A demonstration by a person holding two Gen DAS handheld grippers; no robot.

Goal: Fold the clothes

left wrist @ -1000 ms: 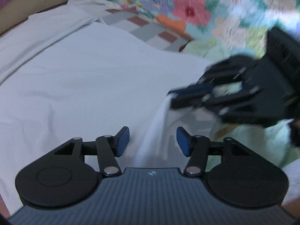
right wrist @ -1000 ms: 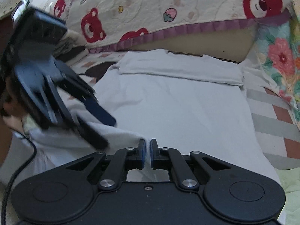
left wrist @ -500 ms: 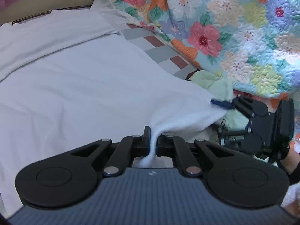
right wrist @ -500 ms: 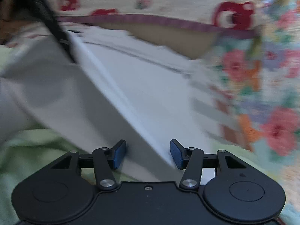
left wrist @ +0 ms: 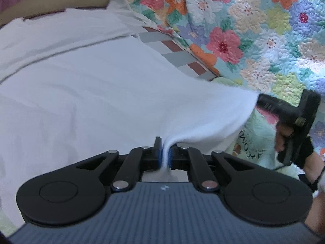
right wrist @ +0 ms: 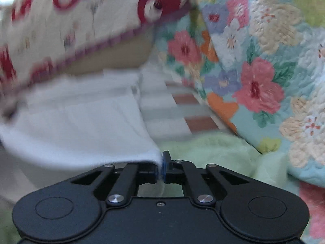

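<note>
A white garment (left wrist: 97, 85) lies spread across the bed, its far end folded over near the headboard. My left gripper (left wrist: 165, 154) is shut on the garment's near hem, which bunches up between the blue pads. In the left wrist view my right gripper (left wrist: 262, 101) holds the hem's right corner, lifted and stretched out toward the floral quilt. The right wrist view is blurred, and there my right gripper (right wrist: 161, 167) is shut on the corner of the white garment (right wrist: 81, 130), which drapes away to the left.
A floral quilt (left wrist: 254, 24) rises along the right side. A bear-print blanket (right wrist: 61, 30) hangs over the headboard at the far end. Light green bedding (right wrist: 213, 152) and a checked sheet (left wrist: 172, 55) lie beside the garment. A gloved hand (left wrist: 300, 148) holds the right gripper.
The right gripper went from open to shut on the garment's corner and pulled it out to the right. The left gripper stays shut on the hem, which is now stretched between both.
</note>
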